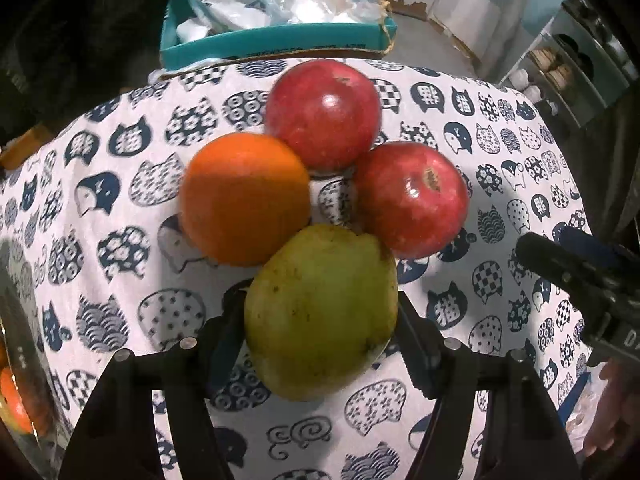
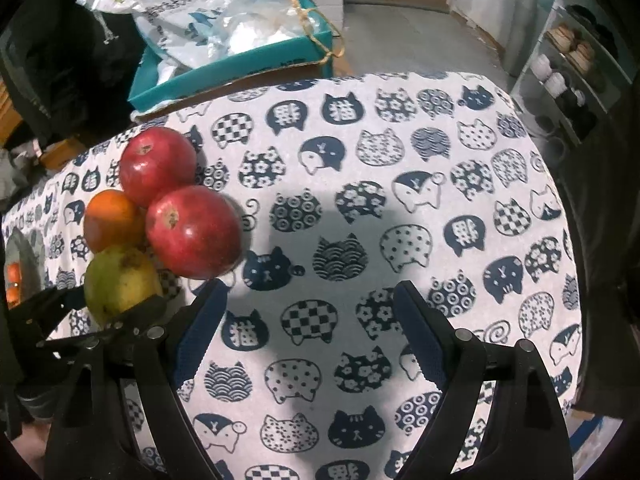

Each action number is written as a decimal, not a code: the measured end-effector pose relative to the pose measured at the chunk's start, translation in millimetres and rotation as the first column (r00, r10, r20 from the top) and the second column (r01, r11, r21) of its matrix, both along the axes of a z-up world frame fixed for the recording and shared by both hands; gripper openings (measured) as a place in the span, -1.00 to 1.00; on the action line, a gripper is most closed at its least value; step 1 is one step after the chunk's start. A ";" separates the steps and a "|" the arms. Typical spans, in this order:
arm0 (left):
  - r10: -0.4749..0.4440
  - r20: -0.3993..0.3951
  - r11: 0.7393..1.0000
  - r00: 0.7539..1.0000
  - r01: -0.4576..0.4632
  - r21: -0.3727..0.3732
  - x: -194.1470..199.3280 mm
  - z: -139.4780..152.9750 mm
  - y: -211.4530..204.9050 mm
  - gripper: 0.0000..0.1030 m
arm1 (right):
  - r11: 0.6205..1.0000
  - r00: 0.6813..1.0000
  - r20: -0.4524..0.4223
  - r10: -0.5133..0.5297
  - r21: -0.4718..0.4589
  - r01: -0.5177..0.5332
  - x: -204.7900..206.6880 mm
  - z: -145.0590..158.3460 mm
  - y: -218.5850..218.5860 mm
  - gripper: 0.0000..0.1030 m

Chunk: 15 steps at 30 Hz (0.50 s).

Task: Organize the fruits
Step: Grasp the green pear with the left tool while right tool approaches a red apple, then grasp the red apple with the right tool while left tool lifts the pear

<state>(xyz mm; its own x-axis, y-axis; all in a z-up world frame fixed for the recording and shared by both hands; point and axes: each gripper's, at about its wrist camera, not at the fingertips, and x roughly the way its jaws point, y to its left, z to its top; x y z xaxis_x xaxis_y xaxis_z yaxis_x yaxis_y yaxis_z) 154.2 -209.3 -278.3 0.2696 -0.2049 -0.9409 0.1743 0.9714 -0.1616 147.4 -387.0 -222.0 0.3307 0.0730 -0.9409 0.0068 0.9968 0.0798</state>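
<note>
The left gripper (image 1: 320, 320) has its jaws closed around the pear (image 1: 320, 312), which touches the orange (image 1: 244, 200) behind it; lift straight up, slowly. The right gripper (image 2: 308, 336) waits wide open, beside the pear

I see a bench cloth (image 2: 360, 208) printed with navy cat heads, my landmark. Behind its far edge sits a teal box (image 2: 224, 72), tied with twine and holding white plastic bags (image 2: 188, 20). Past the cloth's far right corner I see a shelf unit (image 2: 568, 68) with small jars. The bare grey floor (image 2: 408, 36) lies beyond the cloth.
</note>
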 end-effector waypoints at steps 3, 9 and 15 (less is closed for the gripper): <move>0.011 -0.002 1.000 1.000 -0.011 0.001 -5.8 2.6 11.8 0.39 | 0.999 0.999 0.005 0.048 0.011 -0.048 2.6 -0.4 12.4 0.65; 0.053 0.008 0.998 0.999 -0.053 0.015 -14.1 9.4 43.6 0.39 | 0.987 0.987 -0.006 0.162 0.021 -0.162 17.1 -7.0 44.2 0.65; 0.108 0.025 0.993 0.994 -0.109 0.036 -14.9 14.1 78.7 0.39 | 0.974 0.973 -0.045 0.227 0.023 -0.226 35.0 -22.3 73.9 0.65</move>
